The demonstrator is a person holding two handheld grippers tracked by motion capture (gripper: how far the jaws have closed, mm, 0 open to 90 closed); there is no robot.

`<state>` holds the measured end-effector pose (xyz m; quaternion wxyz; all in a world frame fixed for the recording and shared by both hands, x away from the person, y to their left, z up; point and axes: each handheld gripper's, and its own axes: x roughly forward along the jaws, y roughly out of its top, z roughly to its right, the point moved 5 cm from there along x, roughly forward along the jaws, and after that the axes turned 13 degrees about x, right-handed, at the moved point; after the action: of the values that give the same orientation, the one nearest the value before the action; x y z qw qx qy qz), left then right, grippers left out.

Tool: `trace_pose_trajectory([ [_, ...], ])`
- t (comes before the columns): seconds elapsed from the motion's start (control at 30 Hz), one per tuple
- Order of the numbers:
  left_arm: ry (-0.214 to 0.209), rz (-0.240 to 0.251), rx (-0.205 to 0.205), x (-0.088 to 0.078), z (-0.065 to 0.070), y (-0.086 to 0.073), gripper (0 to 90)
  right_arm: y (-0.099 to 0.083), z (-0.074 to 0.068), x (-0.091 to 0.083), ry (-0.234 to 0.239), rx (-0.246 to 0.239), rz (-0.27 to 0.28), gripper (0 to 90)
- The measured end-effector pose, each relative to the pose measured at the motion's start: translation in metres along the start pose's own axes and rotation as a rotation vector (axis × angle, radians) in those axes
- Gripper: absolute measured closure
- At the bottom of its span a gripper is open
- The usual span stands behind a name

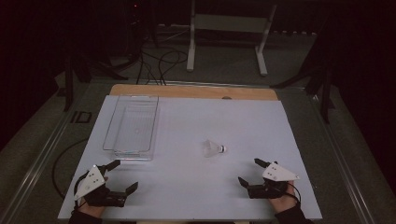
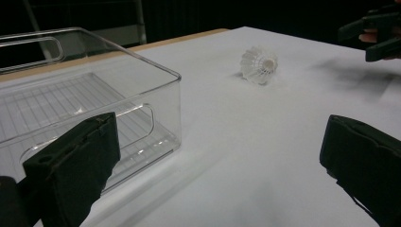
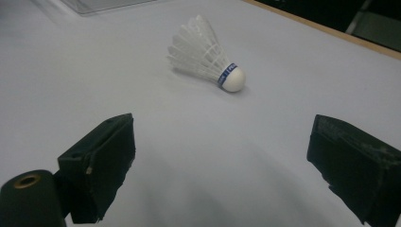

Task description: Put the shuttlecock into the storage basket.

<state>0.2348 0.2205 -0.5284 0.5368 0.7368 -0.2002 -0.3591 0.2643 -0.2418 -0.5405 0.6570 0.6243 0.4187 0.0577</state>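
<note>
A white shuttlecock (image 1: 214, 148) lies on its side on the white table top (image 1: 196, 121), its cork end with a blue band pointing right. The right gripper view looks at the shuttlecock (image 3: 205, 56) from close by. A clear plastic bin (image 1: 131, 125) stands empty at the left. My left gripper (image 1: 125, 175) rests near the front left corner, open, with nothing between its wide-spread jaws; the bin (image 2: 80, 109) is just ahead of it and the shuttlecock (image 2: 258, 65) farther off. My right gripper (image 1: 250, 171) sits at the front right, open and empty, a short way short of the shuttlecock.
A wooden strip (image 1: 194, 91) runs along the table's far edge. Behind it are a white metal stand (image 1: 229, 32) and cables (image 1: 159, 63) on the floor. Dark poles stand to either side. The other gripper (image 2: 373, 35) appears at the top right of the left gripper view.
</note>
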Motion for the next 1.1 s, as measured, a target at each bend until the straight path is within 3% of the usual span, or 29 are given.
trace_pose_trajectory([
  [0.23, -0.001, 0.001, -0.003, 0.0, -0.001, 0.0, 0.1, 0.003, 0.002, -0.003, -0.017, 0.006, 0.031, 8.7],
  [0.83, -0.006, -0.015, -0.016, 0.001, -0.001, 0.0, 0.1, 0.002, 0.0, -0.003, -0.017, -0.01, 0.024, 8.7],
  [0.97, -0.014, -0.004, -0.044, 0.0, -0.002, 0.005, 0.1, 0.002, 0.0, -0.002, -0.015, -0.01, 0.027, 8.7],
  [1.1, -0.022, 0.0, -0.041, 0.0, -0.002, 0.012, 0.1, 0.002, -0.001, -0.002, -0.015, -0.013, 0.024, 8.7],
])
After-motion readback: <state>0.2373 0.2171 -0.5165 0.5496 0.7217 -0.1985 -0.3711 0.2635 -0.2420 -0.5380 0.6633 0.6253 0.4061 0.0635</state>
